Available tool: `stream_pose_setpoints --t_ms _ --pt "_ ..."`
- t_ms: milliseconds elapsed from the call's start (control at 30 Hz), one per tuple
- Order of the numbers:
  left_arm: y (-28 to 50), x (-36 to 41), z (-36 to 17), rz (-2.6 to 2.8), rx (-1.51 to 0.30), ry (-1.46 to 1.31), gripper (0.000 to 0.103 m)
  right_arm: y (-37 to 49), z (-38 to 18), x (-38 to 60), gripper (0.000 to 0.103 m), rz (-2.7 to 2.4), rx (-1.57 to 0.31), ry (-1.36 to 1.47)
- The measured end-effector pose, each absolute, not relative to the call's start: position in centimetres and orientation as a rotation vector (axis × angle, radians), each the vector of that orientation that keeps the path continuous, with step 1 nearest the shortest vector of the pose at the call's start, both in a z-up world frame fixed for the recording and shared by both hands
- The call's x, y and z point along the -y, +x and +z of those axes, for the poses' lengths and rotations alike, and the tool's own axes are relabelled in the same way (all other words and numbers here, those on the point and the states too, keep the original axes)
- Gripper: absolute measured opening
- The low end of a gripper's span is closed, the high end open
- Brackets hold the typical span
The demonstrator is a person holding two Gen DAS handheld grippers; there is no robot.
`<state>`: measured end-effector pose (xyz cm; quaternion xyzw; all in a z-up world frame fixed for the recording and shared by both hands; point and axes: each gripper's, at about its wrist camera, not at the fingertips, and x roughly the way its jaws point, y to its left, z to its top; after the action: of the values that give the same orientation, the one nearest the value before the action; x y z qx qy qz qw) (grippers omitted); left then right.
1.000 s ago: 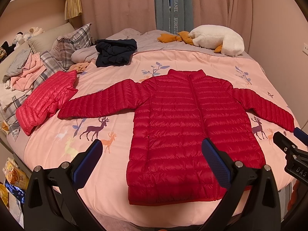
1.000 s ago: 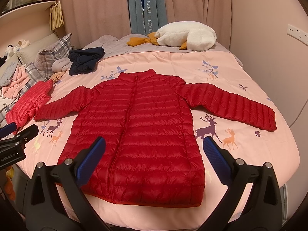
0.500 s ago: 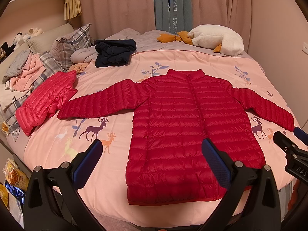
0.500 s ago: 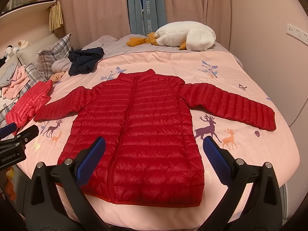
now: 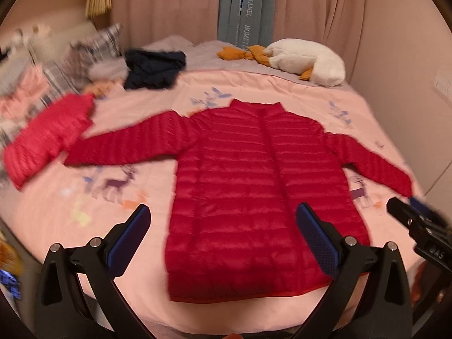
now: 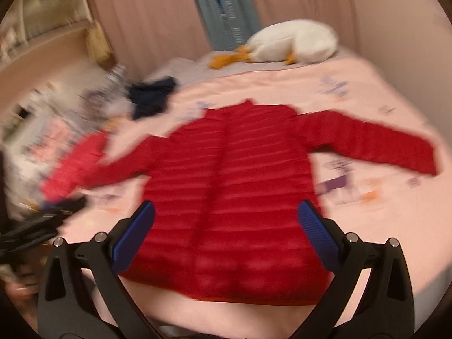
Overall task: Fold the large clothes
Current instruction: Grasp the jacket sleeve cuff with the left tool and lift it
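Observation:
A red quilted puffer jacket (image 5: 254,186) lies flat, front up, on the pink bedspread (image 5: 113,226), both sleeves spread out; it also shows in the right wrist view (image 6: 234,186). My left gripper (image 5: 223,228) is open and empty, above the bed's near edge, over the jacket's hem. My right gripper (image 6: 226,226) is open and empty above the hem. The right gripper shows at the right edge of the left wrist view (image 5: 418,223), near the right cuff. The left gripper shows blurred at the left of the right wrist view (image 6: 42,220).
A folded pink-red jacket (image 5: 48,135) lies at the left of the bed. A dark navy garment (image 5: 152,67) and a white plush goose (image 5: 305,62) lie at the far side. Pillows and clothes (image 5: 42,79) pile at the far left. Curtains (image 5: 310,5) hang behind.
Both grippers have moved; both views are now blurred with motion. The right wrist view has tilted and swung left, closer over the jacket. The jacket has not moved.

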<state>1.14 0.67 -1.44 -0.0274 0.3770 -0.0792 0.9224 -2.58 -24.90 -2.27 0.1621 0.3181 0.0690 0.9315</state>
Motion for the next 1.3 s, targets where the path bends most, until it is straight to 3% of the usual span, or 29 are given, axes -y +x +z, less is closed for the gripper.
stream_pose_setpoints --t_ms 267,667,867,1300 --pt "6.1 -8.2 -9.0 -0.323 -0.852 -0.586 0.102 -1.9 -4.3 27.4 0.101 0.337 -0.502 0.580" --pt "15.5 -24.1 -16.4 -0.078 -0.764 -1.022 0.102 1.3 -7.2 27.8 0.101 0.380 -0.564 0.592" --pt "19.2 -30.5 -18.7 0.005 -0.680 -1.200 0.102 3.2 -7.9 27.2 0.101 0.348 -0.599 0.519" --pt "24.7 -34.8 -20.9 0.101 -0.561 -1.322 0.102 7.1 -9.7 26.3 0.101 0.309 -0.664 0.475"
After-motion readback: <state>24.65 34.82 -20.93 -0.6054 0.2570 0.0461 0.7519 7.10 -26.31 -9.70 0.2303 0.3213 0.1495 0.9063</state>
